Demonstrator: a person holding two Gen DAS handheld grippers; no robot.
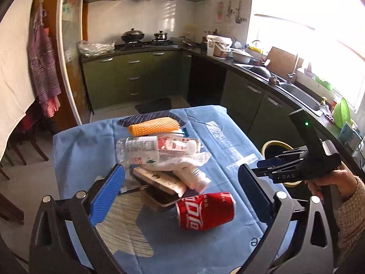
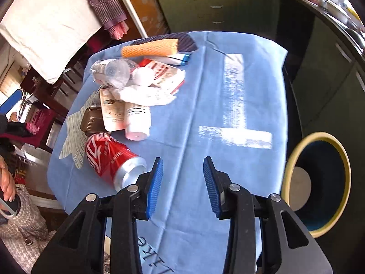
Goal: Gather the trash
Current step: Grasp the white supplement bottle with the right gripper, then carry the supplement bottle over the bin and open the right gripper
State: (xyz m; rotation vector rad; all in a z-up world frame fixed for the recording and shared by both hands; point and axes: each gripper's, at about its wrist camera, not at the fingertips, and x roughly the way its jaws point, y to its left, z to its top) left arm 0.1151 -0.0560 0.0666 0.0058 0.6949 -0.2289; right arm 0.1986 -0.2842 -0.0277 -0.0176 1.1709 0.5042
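A pile of trash lies on a table under a blue cloth (image 1: 228, 146). A red cola can (image 1: 205, 210) lies on its side nearest me, also in the right wrist view (image 2: 109, 157). Behind it are a brown tray (image 2: 91, 121), a white cup (image 2: 136, 123), a flat carton (image 1: 159, 179), a crumpled clear bottle (image 1: 136, 150) and an orange foam net (image 1: 154, 126). My left gripper (image 1: 182, 178) is open wide, hovering above the can and pile. My right gripper (image 2: 183, 173) is open and empty, right of the can (image 1: 269, 166).
A yellow-rimmed bin (image 2: 319, 182) stands on the floor at the table's right side, also in the left wrist view (image 1: 277, 148). Green kitchen cabinets (image 1: 136, 77) and a dark counter with a sink (image 1: 296, 93) lie beyond. Chairs (image 1: 13, 159) stand left.
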